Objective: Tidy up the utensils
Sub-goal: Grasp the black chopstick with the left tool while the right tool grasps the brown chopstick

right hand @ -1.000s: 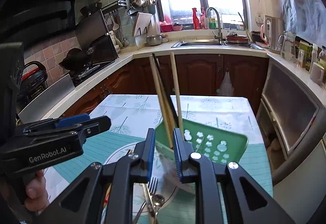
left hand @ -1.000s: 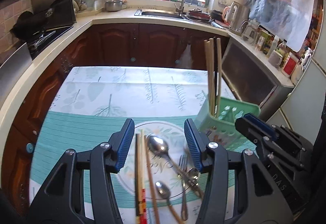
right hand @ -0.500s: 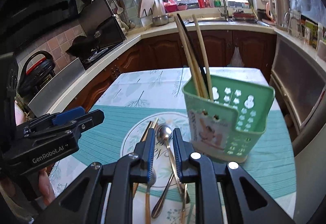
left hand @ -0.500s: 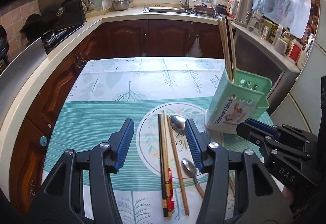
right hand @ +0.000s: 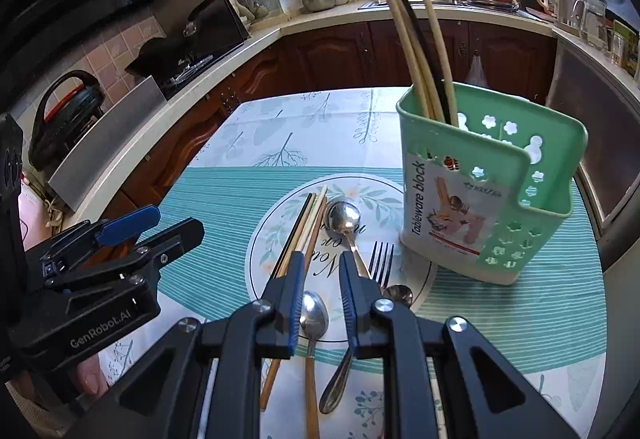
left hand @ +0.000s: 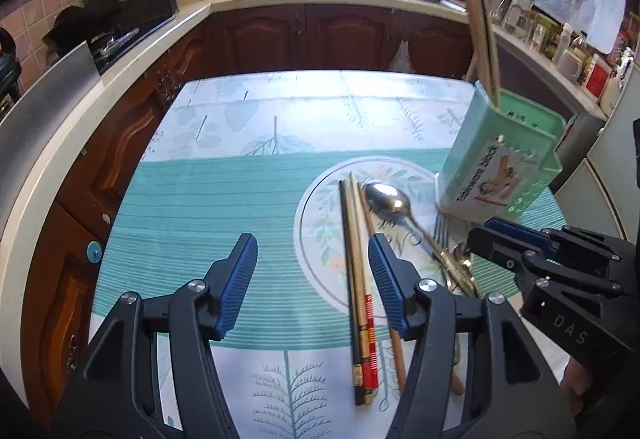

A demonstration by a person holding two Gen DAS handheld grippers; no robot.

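Chopsticks [left hand: 356, 279] lie just inside left gripper's [left hand: 312, 279] spread, empty fingers — right gripper [right hand: 320, 271] narrow, gripping nothing.

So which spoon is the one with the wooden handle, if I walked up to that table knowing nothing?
Start at the green cutlery holder standing on the striped tablecloth. Beside it lie loose utensils across a round floral print; the spoon is nearest the camera, just left of the fork. Unlike the all-metal spoon farther away, its small bowl joins a brown wooden handle.
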